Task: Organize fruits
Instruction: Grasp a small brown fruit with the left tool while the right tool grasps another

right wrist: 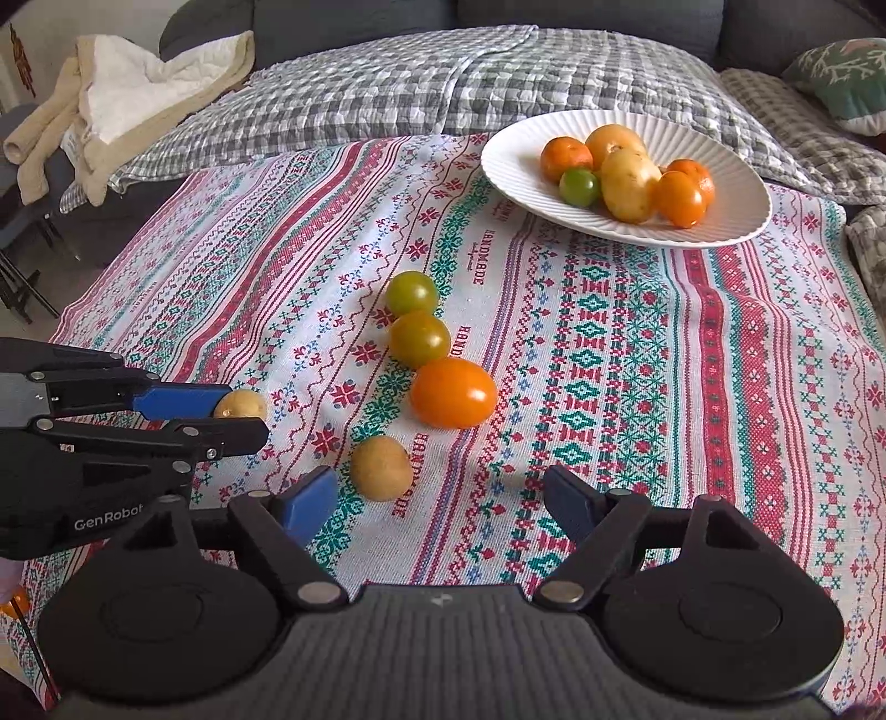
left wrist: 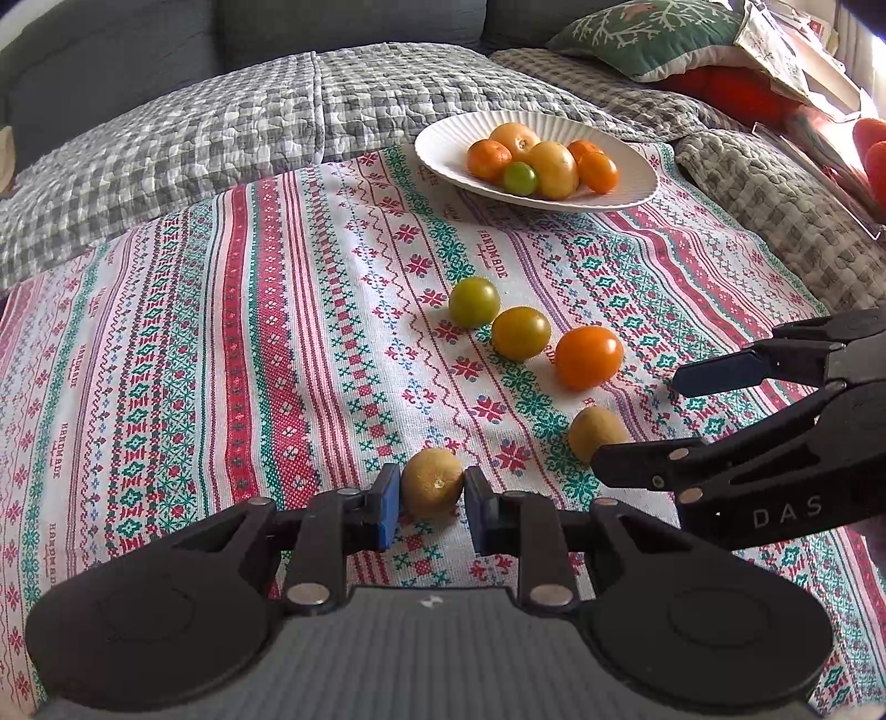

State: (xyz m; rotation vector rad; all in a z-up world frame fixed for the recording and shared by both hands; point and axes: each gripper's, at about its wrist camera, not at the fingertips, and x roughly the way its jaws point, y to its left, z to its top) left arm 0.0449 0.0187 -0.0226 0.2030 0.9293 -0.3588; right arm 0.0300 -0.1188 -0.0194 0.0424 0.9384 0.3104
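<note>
While the grey sofa (left wrist: 343,22) is filling the background at twelve o'clock, a checked quilt (left wrist: 221,127) is lying over its seat, and a patterned cloth (left wrist: 249,343) with red and green bands is spreading across the foreground. Whether a bench is sitting under the cloth cannot be told. A green cushion (left wrist: 648,33) is resting at one o'clock in the left wrist view, and a cream blanket (right wrist: 111,94) is sitting heaped at ten o'clock in the right wrist view.

A white ribbed plate (left wrist: 443,149) is sitting on the cloth's far side at one o'clock, holding a pile of orange, yellow and green fruits (left wrist: 548,160).

The left hand-held gripper (left wrist: 431,498) is pinching a small yellow fruit (left wrist: 432,490) between its blue pads, both pads touching the fruit's sides. The right hand-held gripper (right wrist: 440,498) is standing spread wide, holding nothing; a second yellow fruit (right wrist: 381,468) is lying on the cloth just beyond its left finger.

Running toward twelve o'clock from that fruit, a row is lying on the cloth: an orange fruit (right wrist: 453,392), then an olive-green fruit (right wrist: 419,339) touching it, then a greener fruit (right wrist: 411,293) touching that one.
</note>
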